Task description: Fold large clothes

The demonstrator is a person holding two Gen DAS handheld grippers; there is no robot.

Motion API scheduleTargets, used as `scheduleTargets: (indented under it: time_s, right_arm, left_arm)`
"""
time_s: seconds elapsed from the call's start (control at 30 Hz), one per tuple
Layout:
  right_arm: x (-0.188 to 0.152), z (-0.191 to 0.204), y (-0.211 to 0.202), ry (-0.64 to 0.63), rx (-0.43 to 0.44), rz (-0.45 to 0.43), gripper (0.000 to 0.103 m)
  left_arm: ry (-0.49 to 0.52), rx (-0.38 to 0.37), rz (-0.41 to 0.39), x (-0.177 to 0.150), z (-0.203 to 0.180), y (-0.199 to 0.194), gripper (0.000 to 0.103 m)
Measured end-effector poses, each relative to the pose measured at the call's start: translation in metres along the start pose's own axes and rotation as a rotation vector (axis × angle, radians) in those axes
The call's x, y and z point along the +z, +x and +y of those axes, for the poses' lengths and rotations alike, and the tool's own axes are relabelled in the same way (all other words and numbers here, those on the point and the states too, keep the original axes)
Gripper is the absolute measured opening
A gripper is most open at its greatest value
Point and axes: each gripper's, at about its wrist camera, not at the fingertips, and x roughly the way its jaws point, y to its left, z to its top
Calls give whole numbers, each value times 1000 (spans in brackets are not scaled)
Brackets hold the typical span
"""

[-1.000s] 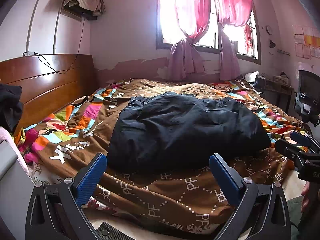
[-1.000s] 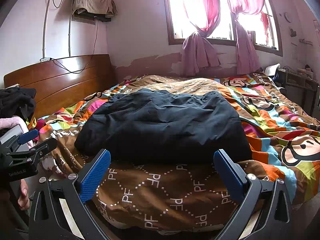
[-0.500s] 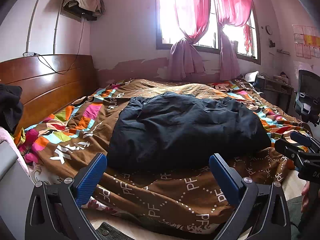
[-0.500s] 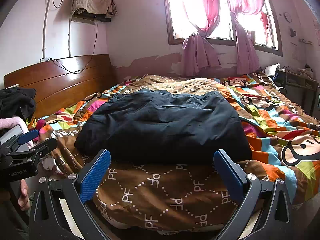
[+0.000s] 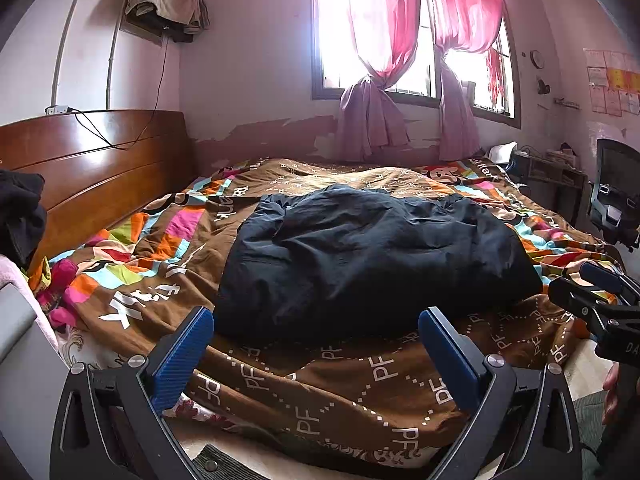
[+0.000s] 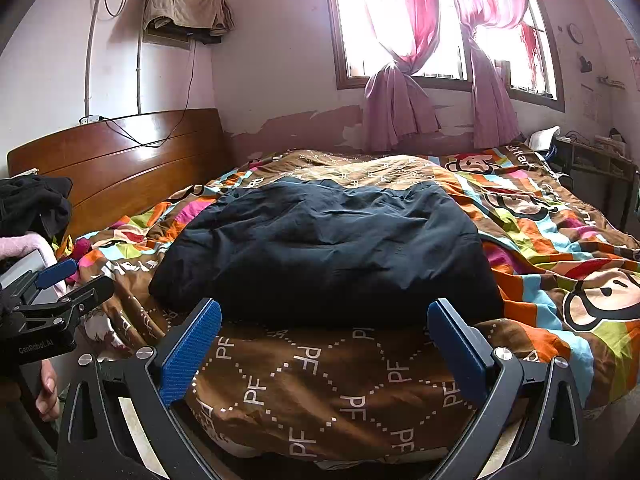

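A large dark navy garment [image 5: 372,260] [image 6: 328,252] lies in a puffy folded heap in the middle of the bed, on a brown and multicoloured patterned quilt [image 5: 340,384] [image 6: 332,372]. My left gripper [image 5: 316,316] hangs open at the bed's near edge, just short of the garment, nothing between its blue pads. My right gripper [image 6: 324,308] is also open and empty, likewise short of the garment's near edge. Each gripper shows at the side of the other's view: the right one [image 5: 592,300] and the left one [image 6: 60,284].
A wooden headboard [image 5: 92,168] stands at the left with dark clothes [image 6: 32,204] piled beside it. A window with pink curtains [image 5: 400,60] is behind the bed. A black chair [image 5: 616,200] and a cluttered low shelf [image 6: 592,164] stand at the right.
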Motion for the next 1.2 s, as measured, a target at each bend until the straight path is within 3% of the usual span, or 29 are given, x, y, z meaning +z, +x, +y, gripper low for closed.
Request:
scheduleTargets:
  time_s: [1.2]
  right_arm:
    - [0,0,0,1,0,1,102]
  left_arm:
    - [0,-2,7,-1,-3,1,103]
